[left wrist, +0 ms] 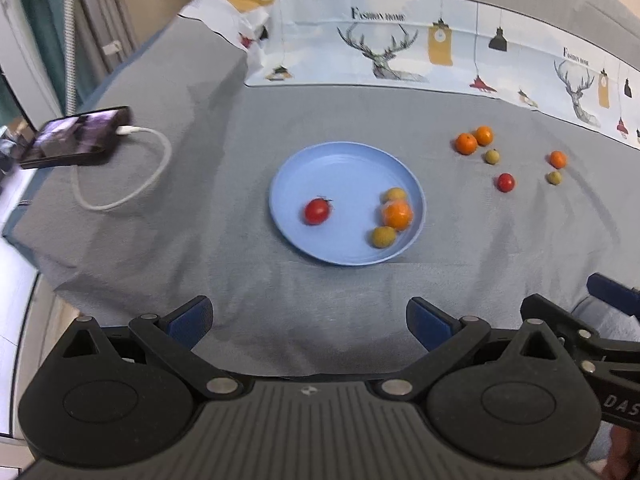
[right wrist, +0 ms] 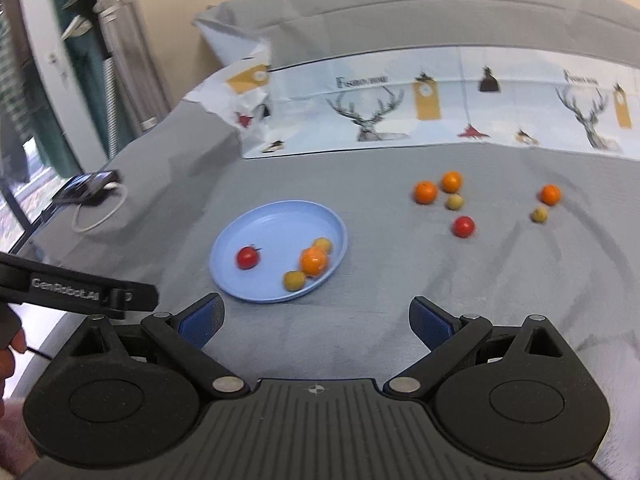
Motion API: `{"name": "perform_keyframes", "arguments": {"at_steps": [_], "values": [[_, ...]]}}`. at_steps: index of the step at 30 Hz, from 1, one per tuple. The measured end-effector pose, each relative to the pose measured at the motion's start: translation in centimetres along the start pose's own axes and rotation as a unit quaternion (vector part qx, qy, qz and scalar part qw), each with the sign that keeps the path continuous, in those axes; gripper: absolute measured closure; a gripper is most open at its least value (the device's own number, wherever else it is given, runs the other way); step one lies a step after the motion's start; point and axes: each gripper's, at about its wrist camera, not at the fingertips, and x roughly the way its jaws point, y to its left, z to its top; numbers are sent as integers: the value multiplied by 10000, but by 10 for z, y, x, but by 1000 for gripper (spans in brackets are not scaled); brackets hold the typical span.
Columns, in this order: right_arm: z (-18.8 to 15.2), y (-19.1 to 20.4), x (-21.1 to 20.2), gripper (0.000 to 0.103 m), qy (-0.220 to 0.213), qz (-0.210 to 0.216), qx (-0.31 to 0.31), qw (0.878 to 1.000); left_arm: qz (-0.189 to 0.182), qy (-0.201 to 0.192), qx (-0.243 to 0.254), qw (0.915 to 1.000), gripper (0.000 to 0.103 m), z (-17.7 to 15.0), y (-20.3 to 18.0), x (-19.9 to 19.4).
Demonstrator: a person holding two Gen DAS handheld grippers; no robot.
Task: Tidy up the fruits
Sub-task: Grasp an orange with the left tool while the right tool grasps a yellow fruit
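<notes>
A blue plate rests on the grey cloth and holds a red tomato, an orange and two yellow-green fruits. To its right on the cloth lie loose fruits: two oranges side by side, a third orange, a red tomato and two small green fruits. My left gripper and right gripper are both open and empty, short of the plate.
A phone with a white charging cable lies at the cloth's left edge. A deer-printed sheet runs along the back. The table edge drops off at left. Part of the right gripper shows at the left wrist view's right edge.
</notes>
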Motion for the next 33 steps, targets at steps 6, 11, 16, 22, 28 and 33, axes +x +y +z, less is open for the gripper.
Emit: {"name": "perform_keyframes", "arguments": {"at_steps": [6,11,16,22,28,33], "values": [[7,-49,18,4,4,-455,545,9975,-414,426,-65,9982,0,33,-34,26],[23,-106,44,4,-233,-1133,987,9884,-526,488,77,9974,0,74,-82,56],[46,-164,92,4,-526,-1834,1192,9744,-590,276,533,9965,0,123,-144,93],[70,-227,171,4,-647,-2267,1194,9645,-519,441,558,9961,0,183,-200,182],[69,-272,236,3,-68,-2410,1360,9609,-343,883,614,9936,0,216,-224,275],[68,-268,251,0,-82,-2605,966,9606,-364,1268,617,9893,0,227,-227,322]]}}
